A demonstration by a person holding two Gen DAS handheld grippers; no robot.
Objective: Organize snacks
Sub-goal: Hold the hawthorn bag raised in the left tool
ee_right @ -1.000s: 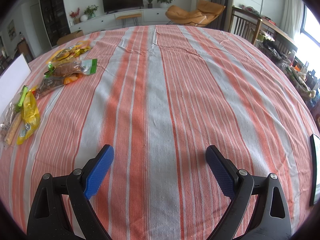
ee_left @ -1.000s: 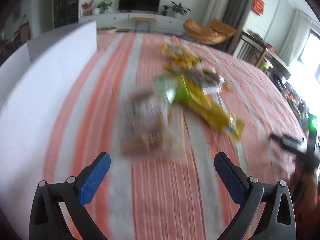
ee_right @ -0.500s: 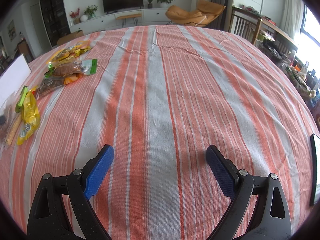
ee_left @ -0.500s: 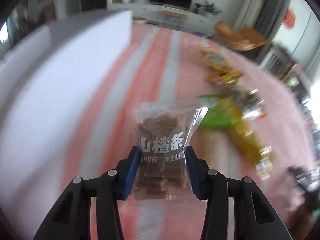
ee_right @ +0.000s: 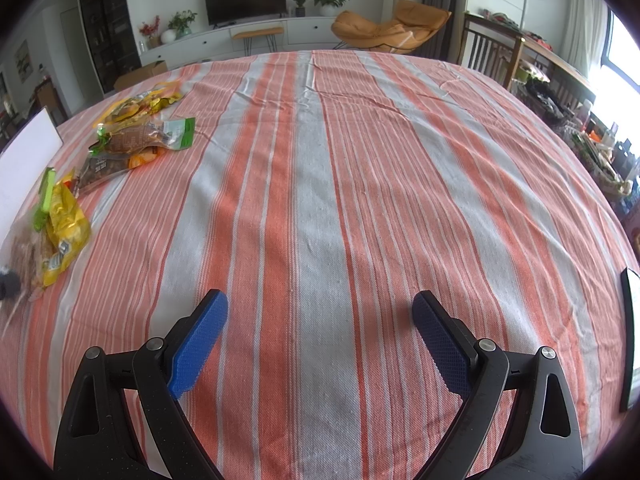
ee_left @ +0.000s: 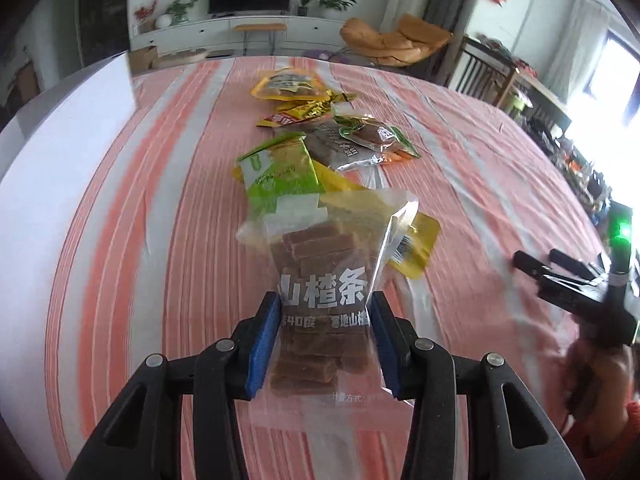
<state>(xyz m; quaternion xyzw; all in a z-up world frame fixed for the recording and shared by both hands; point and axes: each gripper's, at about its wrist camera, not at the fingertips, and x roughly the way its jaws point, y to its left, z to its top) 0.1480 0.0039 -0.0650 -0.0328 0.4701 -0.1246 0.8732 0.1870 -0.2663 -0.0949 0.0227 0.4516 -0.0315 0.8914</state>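
White box wall at nine o'clock as likely drop point; left gripper clamped on clear bag of brown strips, best kept level in transit; right gripper wide, empty over striped cloth.

Each hand-held gripper, the left and the right, has black plastic arms with triangular cut-outs, silver round screws at the pivots, and blue textured pads on its fingers. An orange-red sleeve shows at the left view's edge.
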